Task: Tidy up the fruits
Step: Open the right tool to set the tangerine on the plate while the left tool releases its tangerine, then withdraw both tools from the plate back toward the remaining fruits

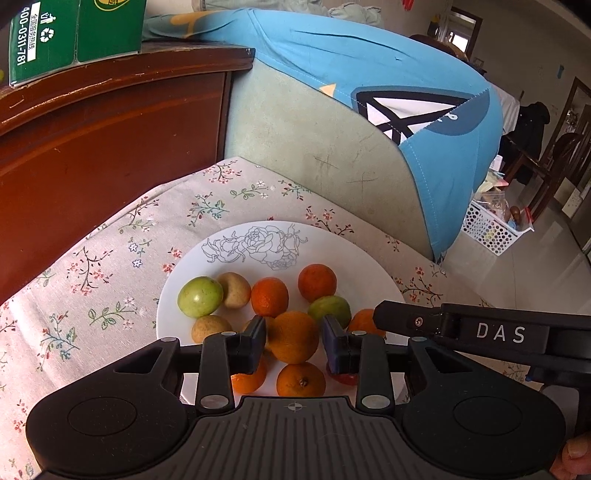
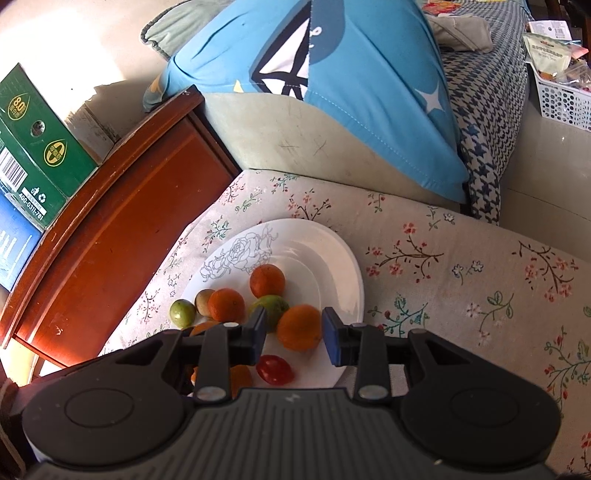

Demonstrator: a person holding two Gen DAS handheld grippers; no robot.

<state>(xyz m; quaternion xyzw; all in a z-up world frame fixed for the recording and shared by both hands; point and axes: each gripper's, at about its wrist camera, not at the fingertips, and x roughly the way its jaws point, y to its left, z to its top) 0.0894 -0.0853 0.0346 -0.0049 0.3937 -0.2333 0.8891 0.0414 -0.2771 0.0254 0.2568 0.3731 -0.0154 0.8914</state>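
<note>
A white plate (image 1: 332,247) with a rose drawing lies on the floral cloth and holds several small oranges, green fruits (image 1: 200,296), tan fruits and a red cherry tomato (image 2: 275,369). My left gripper (image 1: 294,341) hangs low over the plate's near side, and one orange (image 1: 293,334) fills the gap between its pads. One finger (image 1: 391,319) of my right gripper reaches in from the right beside another orange (image 1: 364,321). In the right wrist view my right gripper (image 2: 294,338) straddles an orange (image 2: 299,326) resting on the plate (image 2: 325,258), with a gap at the left pad.
A red-brown wooden cabinet (image 1: 92,147) with a green carton (image 1: 74,33) on top stands to the left. A cushion in a blue cover (image 1: 369,74) leans behind the plate. A white perforated basket (image 1: 487,229) sits on the floor beyond the table's right edge.
</note>
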